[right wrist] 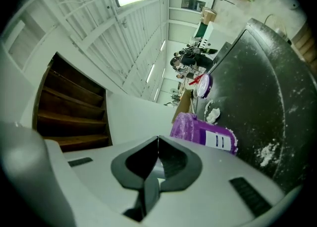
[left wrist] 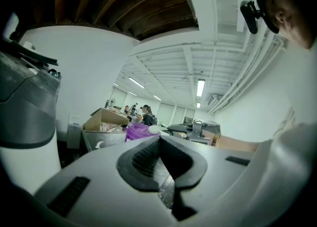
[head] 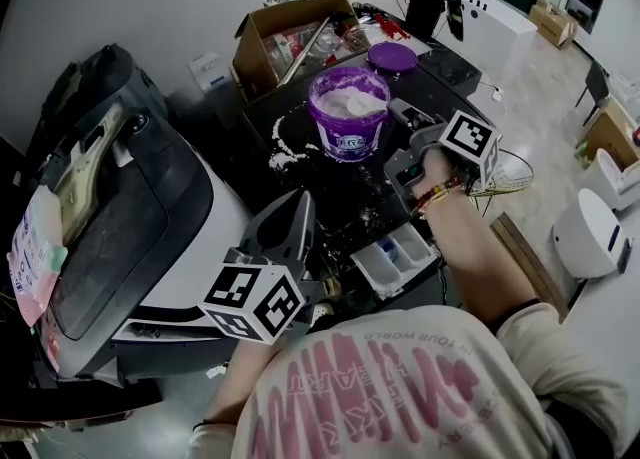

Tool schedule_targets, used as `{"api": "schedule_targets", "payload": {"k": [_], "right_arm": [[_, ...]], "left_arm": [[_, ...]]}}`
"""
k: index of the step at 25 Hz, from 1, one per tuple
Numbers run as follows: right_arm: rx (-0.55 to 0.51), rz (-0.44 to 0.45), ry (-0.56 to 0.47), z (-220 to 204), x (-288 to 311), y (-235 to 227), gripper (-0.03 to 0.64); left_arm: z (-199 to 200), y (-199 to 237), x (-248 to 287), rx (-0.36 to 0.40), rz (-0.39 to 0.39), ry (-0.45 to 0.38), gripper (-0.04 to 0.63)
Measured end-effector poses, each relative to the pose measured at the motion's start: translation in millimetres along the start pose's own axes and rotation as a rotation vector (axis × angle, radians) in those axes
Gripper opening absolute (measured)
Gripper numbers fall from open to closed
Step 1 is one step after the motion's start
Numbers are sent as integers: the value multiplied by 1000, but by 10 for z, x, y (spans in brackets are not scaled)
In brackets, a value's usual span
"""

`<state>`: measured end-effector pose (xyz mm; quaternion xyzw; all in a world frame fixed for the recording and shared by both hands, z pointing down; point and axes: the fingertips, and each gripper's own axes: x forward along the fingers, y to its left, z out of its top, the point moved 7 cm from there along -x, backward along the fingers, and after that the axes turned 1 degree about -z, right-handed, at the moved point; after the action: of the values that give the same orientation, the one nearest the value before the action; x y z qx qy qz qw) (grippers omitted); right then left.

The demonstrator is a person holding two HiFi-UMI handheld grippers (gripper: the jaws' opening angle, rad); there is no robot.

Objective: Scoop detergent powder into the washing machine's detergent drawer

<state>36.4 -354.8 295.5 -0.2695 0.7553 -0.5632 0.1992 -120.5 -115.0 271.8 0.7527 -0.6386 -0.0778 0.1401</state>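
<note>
pads pressed together with nothing plainly between them, the right gripper (right wrist: 158,139) points level beside the open purple detergent tub (head: 348,117), which stands at upper centre of the head view just left of its jaws. the left gripper (left wrist: 159,138), its jaws likewise closed and empty, hangs at lower centre-left, well short of the tub. no scoop shows in any view, so the likeliest trouble is that no powder can be lifted until one is found and gripped. the tub is heaped to its rim, and a closed jaw brushing its wall would probably tip more onto the black top (head: 340,192), where spilled powder (head: 287,150) lies left of the tub. the detergent drawer (head: 372,272) stands pulled out at lower centre-right, below the top's front edge and close to the right forearm (head: 470,237). a loaded scoop must cross that edge, and a shake or a bump from the forearm could drop powder short. room is tight behind the tub, with a cardboard box (head: 262,47) and the purple lid (head: 392,56); the bare stretch between tub and drawer is the open lane.
</note>
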Motion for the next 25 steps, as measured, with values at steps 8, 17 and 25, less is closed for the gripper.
{"api": "schedule_targets", "payload": {"k": [8,17,25], "right_arm": [[32,23,9,-33,-217,23,1],[53,14,41,-81,-462,-68,0],[65,-7,79,-67,-729,-235,0]], "left_arm": [[47,-208,-49,10,-11,-12,2],[37,-442,-53,-12,-12,-30,2],[-74,-682,32,-24,-19,-25,2]]}}
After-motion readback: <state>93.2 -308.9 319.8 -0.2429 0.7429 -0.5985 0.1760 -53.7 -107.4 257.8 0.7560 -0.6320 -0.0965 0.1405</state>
